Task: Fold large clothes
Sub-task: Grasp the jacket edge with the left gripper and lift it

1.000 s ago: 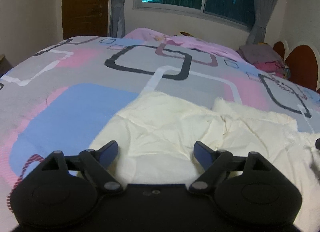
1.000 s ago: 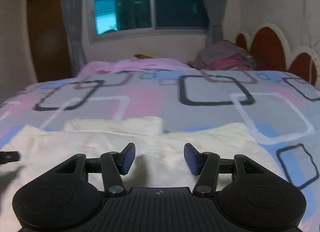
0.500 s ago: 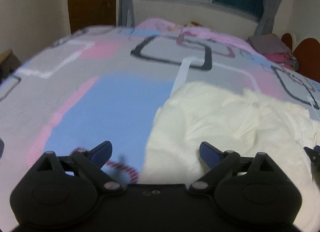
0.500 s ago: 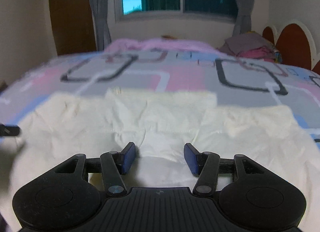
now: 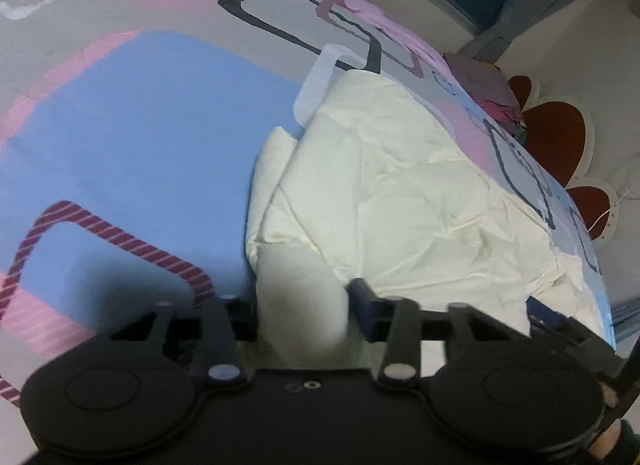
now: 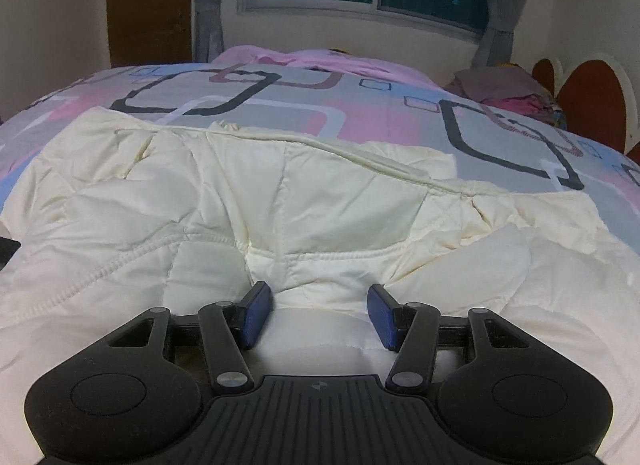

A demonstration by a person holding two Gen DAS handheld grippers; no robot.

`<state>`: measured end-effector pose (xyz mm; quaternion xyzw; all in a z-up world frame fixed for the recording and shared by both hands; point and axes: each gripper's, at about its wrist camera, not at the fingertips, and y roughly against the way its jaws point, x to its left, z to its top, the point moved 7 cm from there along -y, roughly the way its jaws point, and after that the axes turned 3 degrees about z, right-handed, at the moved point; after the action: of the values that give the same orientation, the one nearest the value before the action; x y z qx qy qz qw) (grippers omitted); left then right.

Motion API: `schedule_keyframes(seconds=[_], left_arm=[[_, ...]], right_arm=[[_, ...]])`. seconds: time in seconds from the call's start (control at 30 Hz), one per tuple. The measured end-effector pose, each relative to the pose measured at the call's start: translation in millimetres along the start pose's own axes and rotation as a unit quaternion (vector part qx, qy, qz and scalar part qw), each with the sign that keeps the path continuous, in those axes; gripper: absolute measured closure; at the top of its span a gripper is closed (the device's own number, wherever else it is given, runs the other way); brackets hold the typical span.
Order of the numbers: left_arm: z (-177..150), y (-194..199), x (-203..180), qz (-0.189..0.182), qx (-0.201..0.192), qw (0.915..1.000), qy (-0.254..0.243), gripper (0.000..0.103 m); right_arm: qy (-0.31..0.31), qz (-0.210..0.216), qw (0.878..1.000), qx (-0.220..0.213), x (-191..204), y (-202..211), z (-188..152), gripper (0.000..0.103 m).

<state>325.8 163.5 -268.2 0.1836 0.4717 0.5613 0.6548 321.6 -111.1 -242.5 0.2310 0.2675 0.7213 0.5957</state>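
The cream jacket [image 6: 320, 205] lay crumpled on the bed [image 5: 132, 113]. Both claws had dropped to its near edge: left claw [image 5: 302, 311] and right claw [image 6: 318, 315] stayed released around cloth, ready to pinch

No readable text, label, brand, number or sign appears in either wrist view; only a tiny embossed mark sits on the right gripper's [image 6: 319, 307] ribbed body, too small to read.

Cream jacket [image 6: 320, 217] beyond frame's lower edge
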Motion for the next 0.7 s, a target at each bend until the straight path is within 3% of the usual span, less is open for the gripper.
schedule_keyframes(seconds=[0.1,0.2,0.3,0.47,0.6,0.7], left_arm=[[1.1,3.0,-6.2,-0.011,-0.004,0.9999,0.008,0.086],[5.9,16.0,-16.5,-0.024,-0.021,0.9993,0.019,0.092],[11.2,41.7,-38.5,-0.051,-0.044,0.9974,0.023,0.092],[22.1,78.1,-111.6,-0.099,-0.072,0.9924,-0.010,0.093],[22.3,85.8,-178.0,-0.129,-0.081,0.9877,-0.034,0.093],[18.9,84.5,-226.4,-0.143,-0.080,0.9854,-0.046,0.093]], right_arm=[[-0.004,0.000,1.000,-0.001,0.5,-0.8,-0.5,0.050],[-0.011,0.005,1.000,0.001,-1.2,0.3,-0.5,0.050],[-0.021,0.015,1.000,0.008,-4.1,2.2,2.3,0.049],[-0.024,0.056,0.998,0.033,-14.5,2.0,11.5,0.049],[-0.036,0.105,0.992,0.054,-30.5,9.0,23.7,0.049],[-0.056,0.130,0.989,0.041,-57.4,31.8,34.0,0.049]])
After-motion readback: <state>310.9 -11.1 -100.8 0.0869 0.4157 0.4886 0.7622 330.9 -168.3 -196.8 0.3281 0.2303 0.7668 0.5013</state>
